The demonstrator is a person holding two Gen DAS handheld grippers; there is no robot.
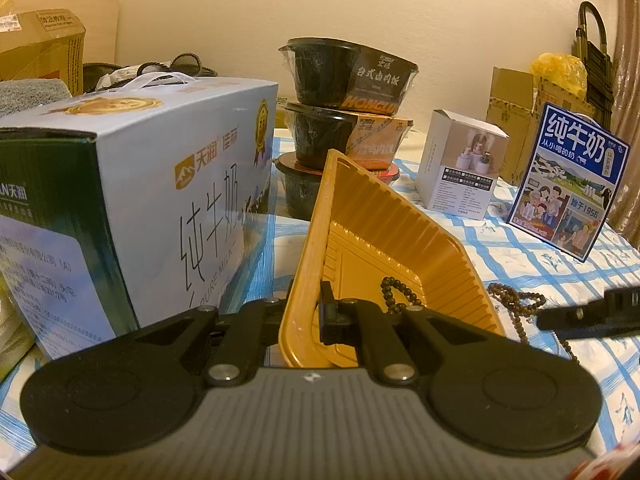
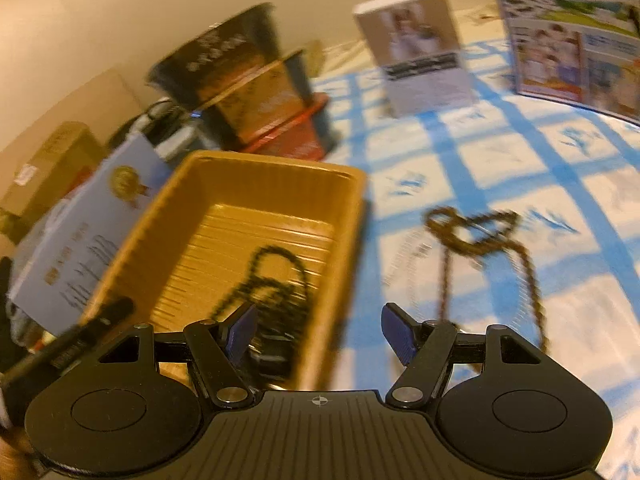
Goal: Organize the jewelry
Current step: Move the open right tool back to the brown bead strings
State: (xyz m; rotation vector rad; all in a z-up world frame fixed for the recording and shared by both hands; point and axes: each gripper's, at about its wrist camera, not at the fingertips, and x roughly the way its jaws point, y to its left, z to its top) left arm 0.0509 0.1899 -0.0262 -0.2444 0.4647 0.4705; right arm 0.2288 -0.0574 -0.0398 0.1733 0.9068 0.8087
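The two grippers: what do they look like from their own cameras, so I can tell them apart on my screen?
Both share one build: a grey ribbed body with a small round crosshair mark, two black rounded discs at the sides, black link arms and silver pivot screws. The right gripper has blue ribbed pads. The left gripper's fingers look black. No cables, sleeves or hands show.

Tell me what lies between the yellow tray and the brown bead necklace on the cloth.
Only bare blue-checked tablecloth separates the yellow tray from the brown bead necklace, per the right wrist view.
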